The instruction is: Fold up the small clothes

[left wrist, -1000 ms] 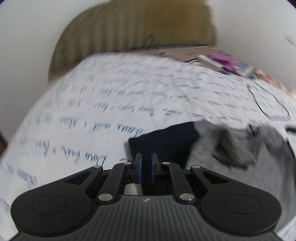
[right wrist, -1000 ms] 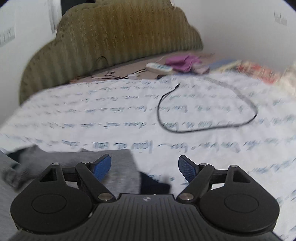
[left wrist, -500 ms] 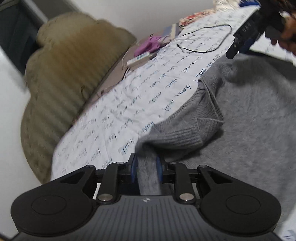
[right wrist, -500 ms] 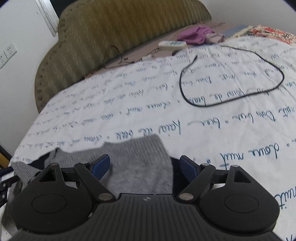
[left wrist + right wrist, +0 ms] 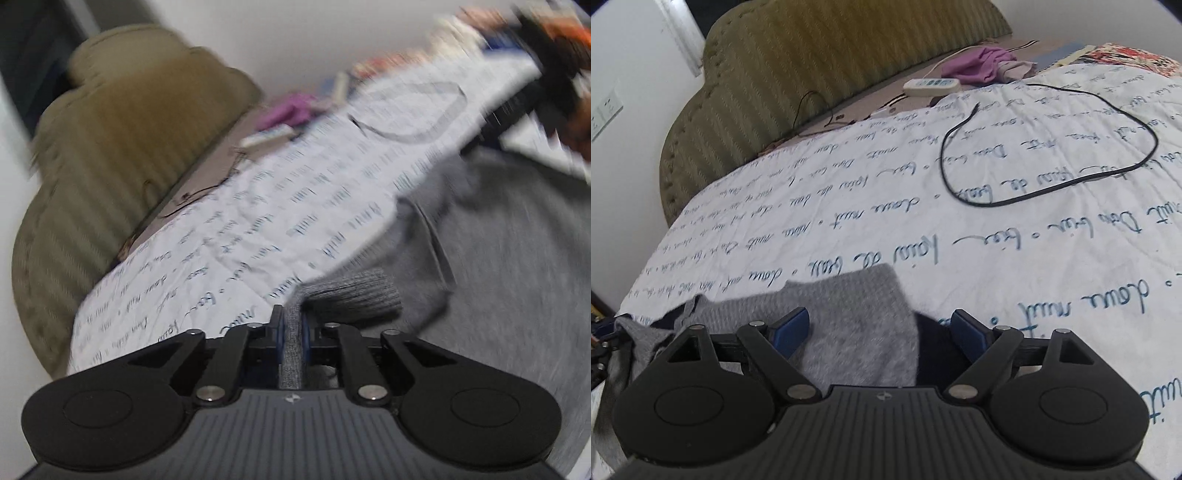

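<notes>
In the left wrist view, the left claw (image 5: 291,326) is closed tight on a strip of the grey knit sweater (image 5: 509,258), with fabric pinched between its blue pads. The rest of the garment spreads away to the right over the bed's printed sheet (image 5: 280,206), a ribbed cuff just beyond the claw. It looks soft, limp and light, so it will likely sag and stretch from any single hold; the ribbed edges seem the firmest places to grip.

In the right wrist view, the right claw (image 5: 881,330) stands wide open and holds nothing. A flap of the sweater (image 5: 849,317) lies between and under its fingers, beside a dark navy garment (image 5: 934,350). A black cable (image 5: 1049,158) loops further off on the sheet (image 5: 997,258).
</notes>
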